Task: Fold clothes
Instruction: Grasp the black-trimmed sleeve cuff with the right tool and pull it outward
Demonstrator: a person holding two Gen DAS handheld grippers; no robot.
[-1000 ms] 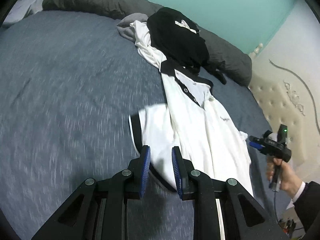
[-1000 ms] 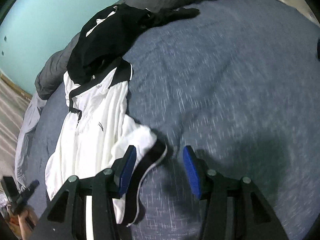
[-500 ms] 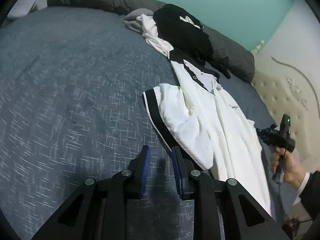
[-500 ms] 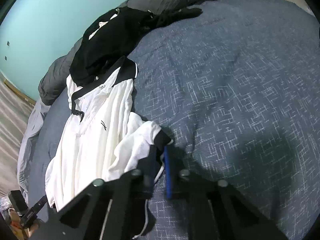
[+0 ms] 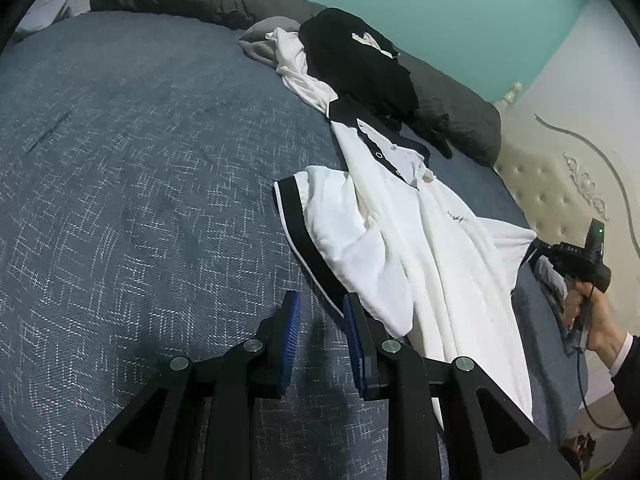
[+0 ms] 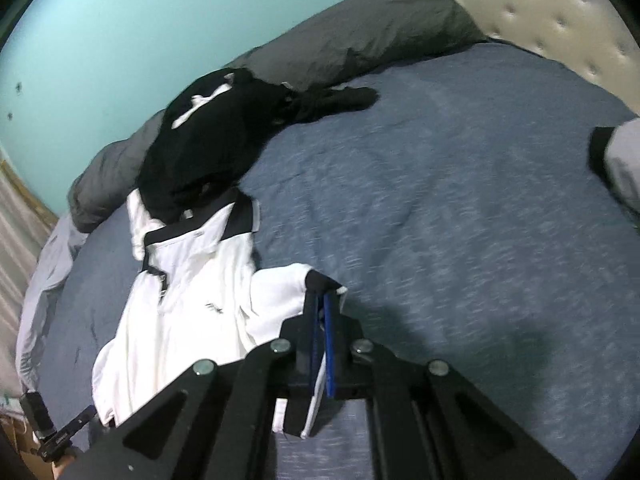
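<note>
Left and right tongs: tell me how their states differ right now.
The left tongs are open and hold nothing, poised beside the white polo shirt. The right tongs are shut on the polo's black-trimmed sleeve. Both have blue pads over the blue bedspread.

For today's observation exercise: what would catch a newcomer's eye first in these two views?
The white polo shirt with black trim, spread across the blue bedspread. The right gripper is shut on its black sleeve cuff. Beyond the collar a black garment lies heaped against grey pillows.

Teal wall (image 5: 460,8), blue bed (image 5: 140,160) (cream tufted headboard (image 5: 532,176)).
</note>
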